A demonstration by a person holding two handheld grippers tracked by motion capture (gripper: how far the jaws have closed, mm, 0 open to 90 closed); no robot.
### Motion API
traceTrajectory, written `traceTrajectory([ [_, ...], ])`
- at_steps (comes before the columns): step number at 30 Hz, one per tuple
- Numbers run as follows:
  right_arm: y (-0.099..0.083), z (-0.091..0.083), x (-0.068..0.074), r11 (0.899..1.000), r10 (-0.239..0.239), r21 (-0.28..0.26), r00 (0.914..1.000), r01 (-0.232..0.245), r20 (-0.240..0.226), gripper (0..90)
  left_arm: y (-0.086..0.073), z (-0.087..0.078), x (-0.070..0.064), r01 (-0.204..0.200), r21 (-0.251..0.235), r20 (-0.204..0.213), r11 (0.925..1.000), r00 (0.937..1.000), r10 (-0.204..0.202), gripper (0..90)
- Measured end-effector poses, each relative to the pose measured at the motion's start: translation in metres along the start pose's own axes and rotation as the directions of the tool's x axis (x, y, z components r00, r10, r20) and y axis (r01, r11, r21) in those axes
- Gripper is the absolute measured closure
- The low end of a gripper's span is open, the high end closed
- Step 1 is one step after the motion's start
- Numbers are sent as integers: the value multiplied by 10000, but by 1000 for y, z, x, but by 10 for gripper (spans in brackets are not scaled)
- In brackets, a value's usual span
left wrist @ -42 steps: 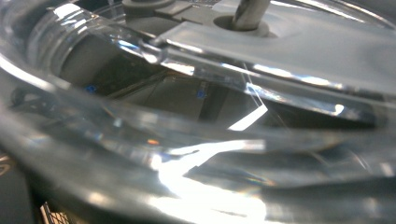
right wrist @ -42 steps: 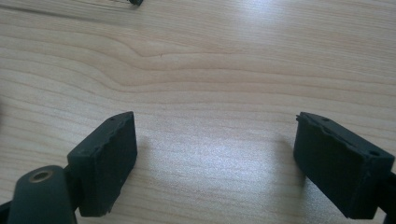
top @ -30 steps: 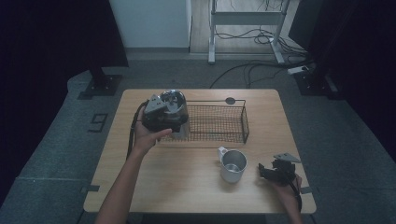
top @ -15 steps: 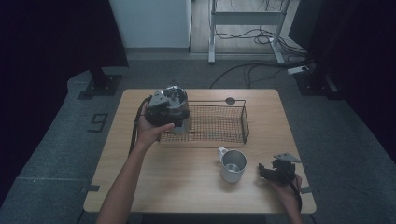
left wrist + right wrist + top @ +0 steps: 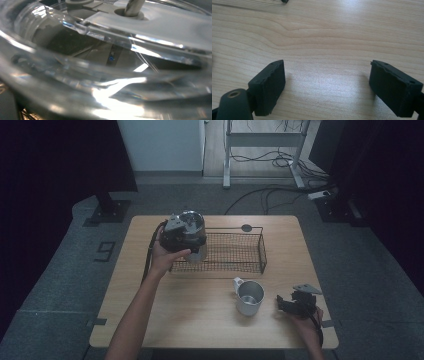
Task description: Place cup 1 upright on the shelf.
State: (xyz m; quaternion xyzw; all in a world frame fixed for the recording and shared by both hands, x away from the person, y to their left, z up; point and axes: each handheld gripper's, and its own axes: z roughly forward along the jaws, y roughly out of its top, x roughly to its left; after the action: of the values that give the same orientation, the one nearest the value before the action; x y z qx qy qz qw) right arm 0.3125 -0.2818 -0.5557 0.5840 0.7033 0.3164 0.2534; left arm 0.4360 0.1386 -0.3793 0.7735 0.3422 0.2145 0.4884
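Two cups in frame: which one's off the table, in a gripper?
The clear glass cup, held by the left gripper over the wire basket's left end. The metal mug stands untouched on the table.

Left gripper [image 5: 181, 236]: black boxy body, grey plate showing on top, black cable looping off side facing away from wire basket [image 5: 227, 251]. Left forearm showing bare, no sleeve. Right gripper [image 5: 295, 303], on basket's near side: black, grey three-cornered plate sitting on top, cable trailing at wrist. Its jaws: matte black blocky pads [image 5: 270, 85], small screw holes, serrated inner edges, round brass-toned insert in black knob.
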Motion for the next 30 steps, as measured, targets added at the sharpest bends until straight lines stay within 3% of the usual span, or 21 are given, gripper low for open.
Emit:
traceTrajectory([
  [30, 0, 0, 0, 10000, 2, 12, 10000, -2, -3, 133, -2, 31, 19, 150, 298, -221, 9994, 9997, -143, 43],
])
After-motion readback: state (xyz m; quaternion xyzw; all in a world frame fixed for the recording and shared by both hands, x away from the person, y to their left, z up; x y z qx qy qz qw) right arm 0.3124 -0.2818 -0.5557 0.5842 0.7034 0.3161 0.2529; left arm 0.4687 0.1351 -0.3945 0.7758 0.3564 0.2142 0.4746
